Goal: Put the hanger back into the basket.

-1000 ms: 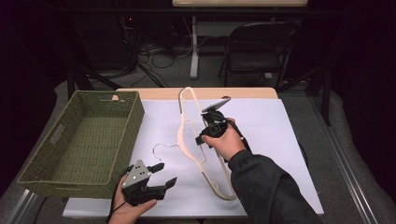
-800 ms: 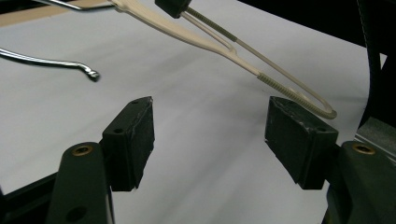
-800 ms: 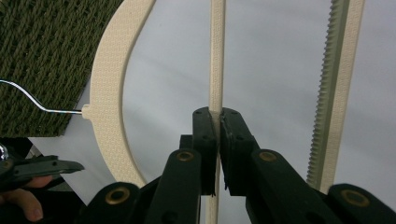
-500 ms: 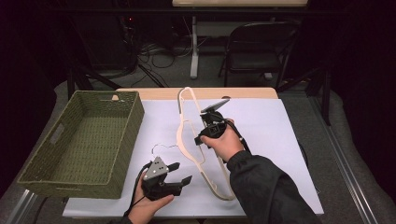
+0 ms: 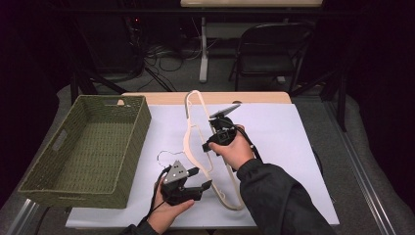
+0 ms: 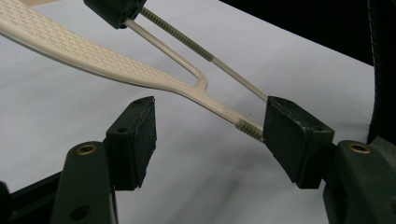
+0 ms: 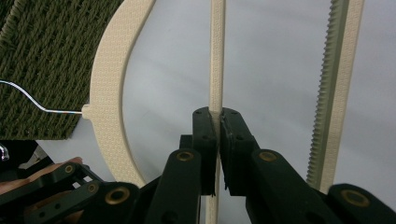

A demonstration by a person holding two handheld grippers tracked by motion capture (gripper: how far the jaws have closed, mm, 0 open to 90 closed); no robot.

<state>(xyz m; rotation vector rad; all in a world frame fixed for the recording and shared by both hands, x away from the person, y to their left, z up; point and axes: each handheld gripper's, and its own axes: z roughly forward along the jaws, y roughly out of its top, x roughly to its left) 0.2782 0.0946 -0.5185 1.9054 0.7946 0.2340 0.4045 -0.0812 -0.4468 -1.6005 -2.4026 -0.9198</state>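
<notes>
A cream plastic hanger [image 5: 192, 128] with a thin wire hook [image 5: 165, 154] is held tilted over the white table cover. My right gripper [image 5: 211, 142] is shut on one of its thin bars; in the right gripper view the pads [image 7: 204, 128] pinch that bar [image 7: 217, 56], with the curved shoulder [image 7: 109, 79] at the left. My left gripper [image 5: 201, 178] is open beside the hanger's near end. In the left gripper view its jaws [image 6: 212, 135] stand wide apart. The hanger's arm [image 6: 93, 51] runs down to the right pad [image 6: 292, 133]; whether it touches I cannot tell.
A green woven basket [image 5: 143, 122] stands at the table's left; its weave [image 7: 46, 56] lies just behind the hook [image 7: 28, 100]. The white cover [image 5: 293, 147] stretches to the right. A folding chair [image 5: 274, 54] and cables are on the floor beyond the table.
My left gripper has moved right along the front of the table, up to the hanger's near end. The right gripper and the hanger have stayed in place.
</notes>
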